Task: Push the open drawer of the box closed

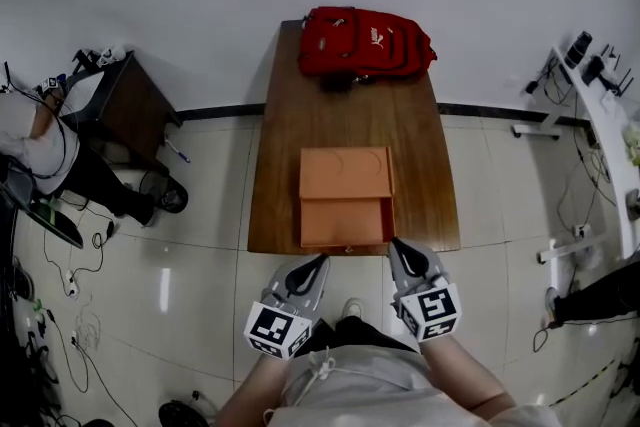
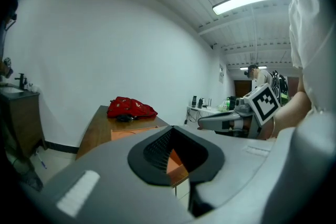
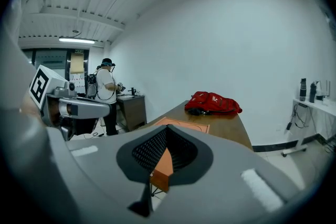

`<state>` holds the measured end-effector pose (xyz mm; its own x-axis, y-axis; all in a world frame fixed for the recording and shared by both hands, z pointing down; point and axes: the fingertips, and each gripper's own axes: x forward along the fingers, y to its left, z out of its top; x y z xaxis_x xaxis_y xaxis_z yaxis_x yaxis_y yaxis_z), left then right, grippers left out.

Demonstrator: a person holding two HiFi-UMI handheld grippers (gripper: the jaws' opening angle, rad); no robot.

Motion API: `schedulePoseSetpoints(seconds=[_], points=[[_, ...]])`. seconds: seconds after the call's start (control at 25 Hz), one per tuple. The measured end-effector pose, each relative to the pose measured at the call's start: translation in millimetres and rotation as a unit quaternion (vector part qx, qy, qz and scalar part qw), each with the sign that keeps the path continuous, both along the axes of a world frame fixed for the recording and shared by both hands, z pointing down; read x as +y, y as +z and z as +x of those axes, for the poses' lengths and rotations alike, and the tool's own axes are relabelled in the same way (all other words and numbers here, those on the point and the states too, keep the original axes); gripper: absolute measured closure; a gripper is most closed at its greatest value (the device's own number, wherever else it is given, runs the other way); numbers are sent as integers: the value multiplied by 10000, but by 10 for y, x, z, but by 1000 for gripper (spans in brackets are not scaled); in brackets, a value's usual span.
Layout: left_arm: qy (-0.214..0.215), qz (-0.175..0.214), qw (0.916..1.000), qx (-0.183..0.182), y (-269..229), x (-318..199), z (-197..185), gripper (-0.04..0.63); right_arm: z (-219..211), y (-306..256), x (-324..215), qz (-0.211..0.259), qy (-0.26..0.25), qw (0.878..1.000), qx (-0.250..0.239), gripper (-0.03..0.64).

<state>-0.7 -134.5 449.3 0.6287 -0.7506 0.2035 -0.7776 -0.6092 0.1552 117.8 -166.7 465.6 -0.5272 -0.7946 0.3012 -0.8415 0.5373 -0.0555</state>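
left tool (image 1: pixel 318 263): jaws pressed together at the tips, nothing pinched; only a small gap between the ribbed pads, through which orange shows in the left gripper view. right tool (image 1: pixel 399 247): same condition, tips closed on themselves and empty. both tools are held off the near edge of the worktop (image 1: pixel 280 155), pointing away from the person toward the far edge. the open drawer (image 1: pixel 345 223) lies directly ahead of them, pulled out toward the person, its front panel at or just past the worktop's near edge. the drawer front's long axis runs left to right, parallel to that near edge, so the closing travel is judged to be straight away from the person, toward the far edge. the left tool's tip sits just short of the left half of the drawer front. the right tool's tip sits just beside the front's right end, level with it and slightly outboard. contact cannot be confirmed for either tool. the left tool is judged better lined up for a square push; the right would need to shift inward to bear on the panel. a push at one end only may skew the drawer in its slot. behind the drawer, the orange box (image 1: pixel 345 173) sits square on the near half of the worktop, midway between its side edges. a red backpack (image 1: pixel 365 42) lies at the far edge, well apart from the box.
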Motion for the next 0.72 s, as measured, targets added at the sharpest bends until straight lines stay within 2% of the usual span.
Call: schedulePoseSetpoints(seconds=[0.16,0.32,0.56,0.72], points=[[-13,-179,9998,-93,146,-139,0,589,-11,167,-115,-239,-75,9996,104,609],[5,-433,9990,-146,414,-169,-69,589,-57,513,-91,-774,-30,9969,145,609],[40,-963,9952,-140,869,-253,-130,589,-111,946,-113,-1215,88,9924,145,609],[24,-1437,9896,-6,1219,-235,-116,589,-180,1309,-2,-1720,130,9850,21,609]])
